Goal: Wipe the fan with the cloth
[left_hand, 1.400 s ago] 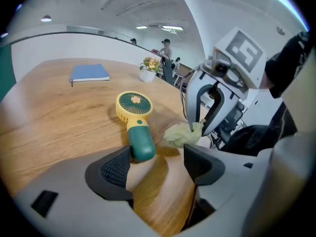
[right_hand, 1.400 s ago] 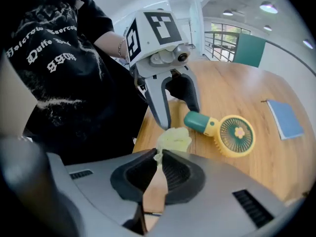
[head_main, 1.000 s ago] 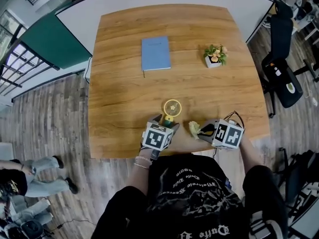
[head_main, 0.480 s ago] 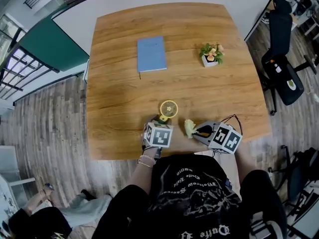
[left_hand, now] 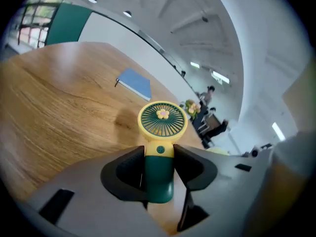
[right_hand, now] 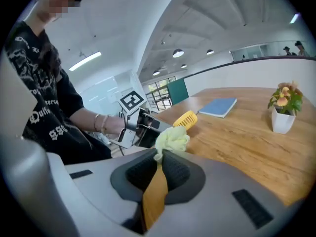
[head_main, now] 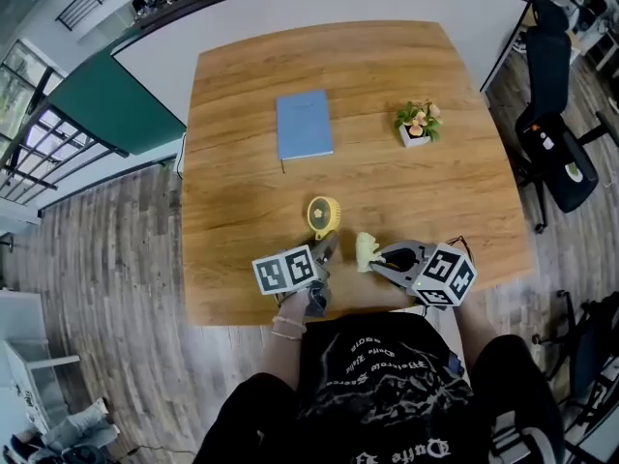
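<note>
A small hand fan [head_main: 324, 214] with a yellow head and a dark green handle [left_hand: 159, 174] stands between the jaws of my left gripper [head_main: 323, 250], near the table's front edge. The jaws are closing, and both pads touch the handle in the left gripper view. The fan's head [left_hand: 162, 125] sits above the wood and casts a shadow on it. My right gripper [head_main: 378, 257] is shut on a pale yellow-green cloth [head_main: 365, 249], just right of the fan. In the right gripper view the bunched cloth [right_hand: 172, 138] sticks out past the pads, with the fan [right_hand: 186, 119] beyond.
On the wooden table [head_main: 426, 66], a blue notebook [head_main: 304, 125] lies at the back left and a small potted plant [head_main: 417, 122] stands at the back right. A black office chair [head_main: 556, 153] stands off the table's right side.
My left gripper has rolled, its marker cube swinging left, and its jaws have closed on the fan's handle. The fan has shifted slightly. My right gripper has moved with the cloth towards the fan.
</note>
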Demonstrator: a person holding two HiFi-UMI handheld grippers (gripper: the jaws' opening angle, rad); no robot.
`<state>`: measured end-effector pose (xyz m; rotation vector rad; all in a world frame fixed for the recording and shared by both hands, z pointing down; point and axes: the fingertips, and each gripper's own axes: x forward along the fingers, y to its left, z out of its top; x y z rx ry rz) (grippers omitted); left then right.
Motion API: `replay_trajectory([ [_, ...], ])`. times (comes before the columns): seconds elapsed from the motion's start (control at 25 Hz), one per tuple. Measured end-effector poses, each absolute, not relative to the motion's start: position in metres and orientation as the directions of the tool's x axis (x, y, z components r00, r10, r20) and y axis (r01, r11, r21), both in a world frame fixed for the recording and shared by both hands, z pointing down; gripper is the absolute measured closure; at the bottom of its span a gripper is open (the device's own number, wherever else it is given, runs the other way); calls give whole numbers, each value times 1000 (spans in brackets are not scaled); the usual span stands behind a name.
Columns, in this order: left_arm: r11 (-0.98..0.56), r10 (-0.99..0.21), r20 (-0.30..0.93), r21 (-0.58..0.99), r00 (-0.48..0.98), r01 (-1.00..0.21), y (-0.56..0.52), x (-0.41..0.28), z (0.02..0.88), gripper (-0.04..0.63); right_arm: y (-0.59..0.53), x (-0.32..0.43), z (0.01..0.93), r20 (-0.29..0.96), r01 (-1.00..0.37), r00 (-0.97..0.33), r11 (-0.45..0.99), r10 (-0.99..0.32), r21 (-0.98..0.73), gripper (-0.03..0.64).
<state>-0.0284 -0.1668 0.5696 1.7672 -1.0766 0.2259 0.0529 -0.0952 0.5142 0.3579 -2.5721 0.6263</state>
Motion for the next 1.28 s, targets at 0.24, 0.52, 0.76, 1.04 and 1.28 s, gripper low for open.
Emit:
replay_trajectory([
  [0.24, -89, -723, 151, 947, 674, -308, -195, -22, 488, 393, -100, 15, 459, 311, -216, -946, 888, -89, -406, 577],
  [0.52, -151, -763, -61, 985, 644, -85, -192, -12, 437, 393, -97, -16, 467, 377, -198, -925, 911, -51, -363, 577],
  [0.76, -194, -772, -119, 979, 624, -53, -187, -23, 431, 393, -104, -11, 471, 388, -316, -910, 849, -145, -423, 577],
  [1.04, -260, -754, -209, 965, 623, 9, -184, -28, 416, 394, -117, 6, 468, 349, -459, -883, 731, -313, -505, 583],
  [1.28, -293, -730, -261, 955, 631, 57, -179, -23, 405, 394, -132, 24, 454, 354, -583, -808, 725, -471, -368, 588],
])
